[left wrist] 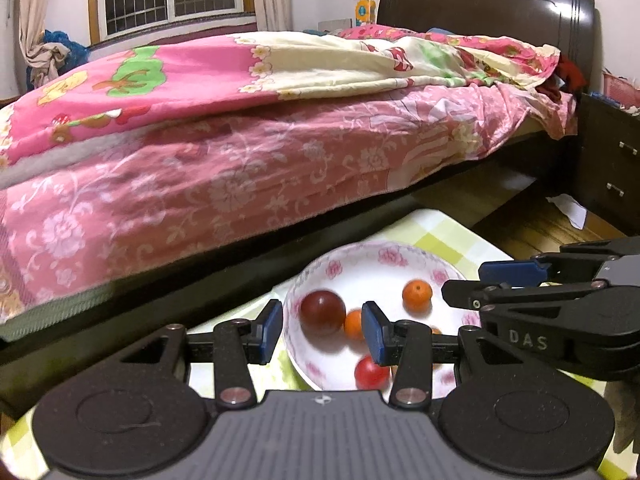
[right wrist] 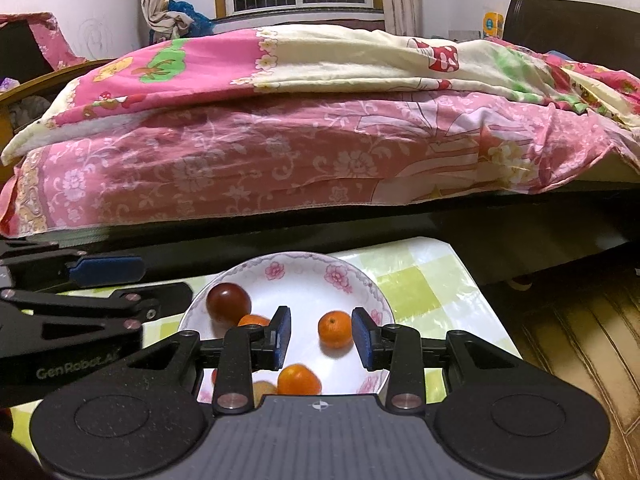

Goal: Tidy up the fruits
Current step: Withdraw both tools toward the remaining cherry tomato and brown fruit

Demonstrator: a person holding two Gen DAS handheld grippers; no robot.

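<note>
A white bowl with pink flowers (left wrist: 352,258) (right wrist: 304,266) stands on a small table with a green-checked cloth (right wrist: 420,280). In it lie a dark red fruit (left wrist: 322,312) (right wrist: 229,302), several small oranges (left wrist: 417,296) (right wrist: 335,329) and a bright red fruit (left wrist: 372,372). My left gripper (left wrist: 322,332) is open and empty above the bowl's near left part. My right gripper (right wrist: 320,338) is open and empty, its pads either side of an orange but apart from it. Each gripper shows in the other's view, the right one (left wrist: 520,280) and the left one (right wrist: 100,280).
A bed with pink floral bedding (left wrist: 240,160) (right wrist: 320,140) runs close behind the table, its dark frame (right wrist: 360,232) just past the bowl. A dark nightstand (left wrist: 612,168) stands at the right, with wooden floor (right wrist: 580,340) beside the table.
</note>
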